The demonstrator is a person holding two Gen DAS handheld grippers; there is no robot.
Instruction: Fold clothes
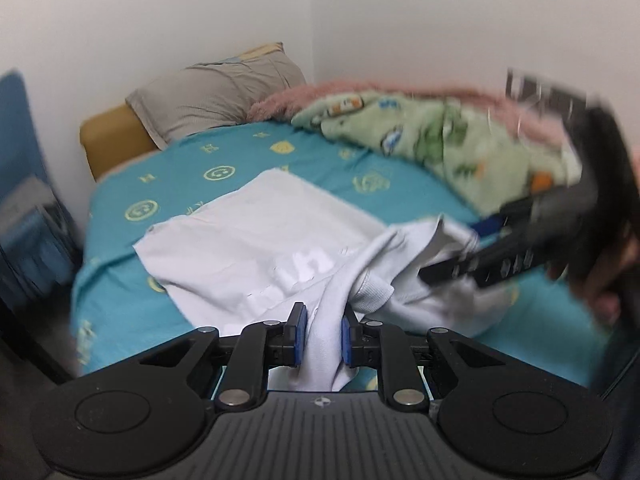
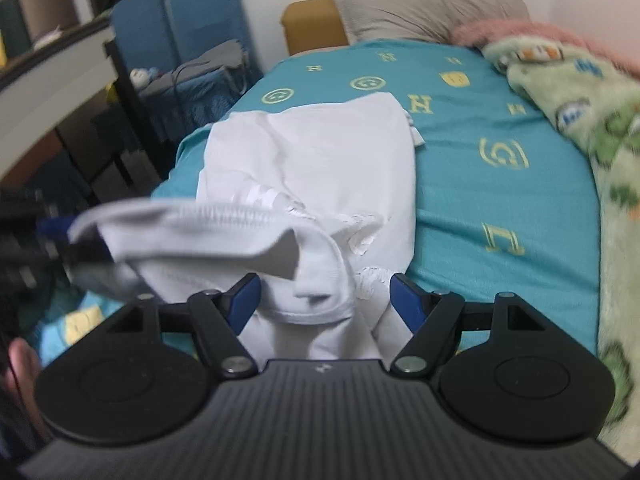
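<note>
Pinching soft white shirt (image 1: 256,236) — bunched, rumpled folds

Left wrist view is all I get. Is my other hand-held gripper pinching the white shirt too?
Observer: No. The right hand-held gripper is open. The white shirt has its ribbed collar lying between the pads, unpinched.
Operator: What's that blue blur beside the bed?
Observer: A blue chair, with grey cloth heaped on its seat.
Operator: Anything else there?
Observer: A dark desk frame stands in front of the chair.
</note>
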